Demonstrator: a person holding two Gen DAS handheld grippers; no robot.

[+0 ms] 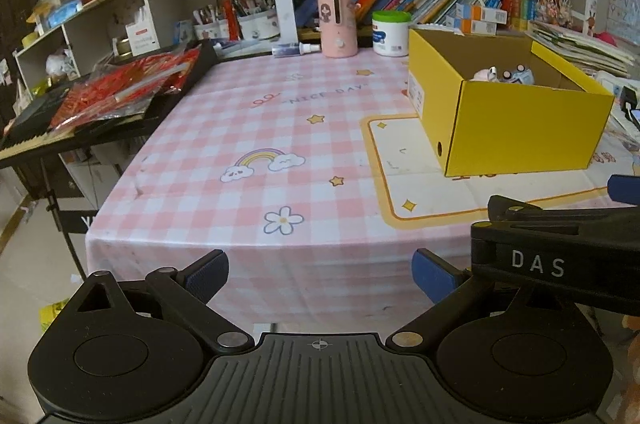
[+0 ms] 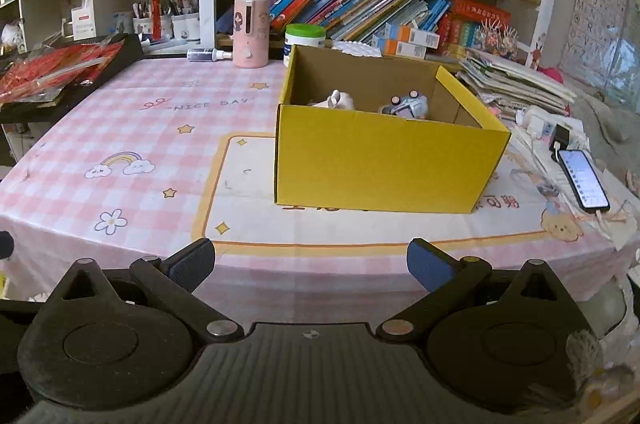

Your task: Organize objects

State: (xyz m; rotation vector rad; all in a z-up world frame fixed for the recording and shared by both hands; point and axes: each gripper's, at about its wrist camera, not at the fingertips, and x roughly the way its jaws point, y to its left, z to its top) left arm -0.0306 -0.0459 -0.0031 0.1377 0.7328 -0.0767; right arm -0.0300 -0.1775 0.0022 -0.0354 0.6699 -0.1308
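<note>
An open yellow cardboard box (image 2: 384,160) stands on the pink checked tablecloth, right of centre; it also shows in the left wrist view (image 1: 516,128). Inside lie a pale pink toy (image 2: 338,100) and a small grey-blue toy car (image 2: 408,104); they also show over the rim in the left wrist view, the pink toy (image 1: 486,74) and the car (image 1: 520,75). My left gripper (image 1: 320,274) is open and empty at the table's near edge. My right gripper (image 2: 310,264) is open and empty, short of the box. The right gripper's body (image 1: 560,260) shows at the right in the left wrist view.
A pink dispenser (image 2: 250,32), a white tub with a green lid (image 2: 304,40) and a small spray bottle (image 2: 208,55) stand at the back. A phone (image 2: 584,180) and stacked papers (image 2: 516,84) lie at the right. A black tray of red packets (image 1: 128,88) sits at the left. Bookshelves rise behind.
</note>
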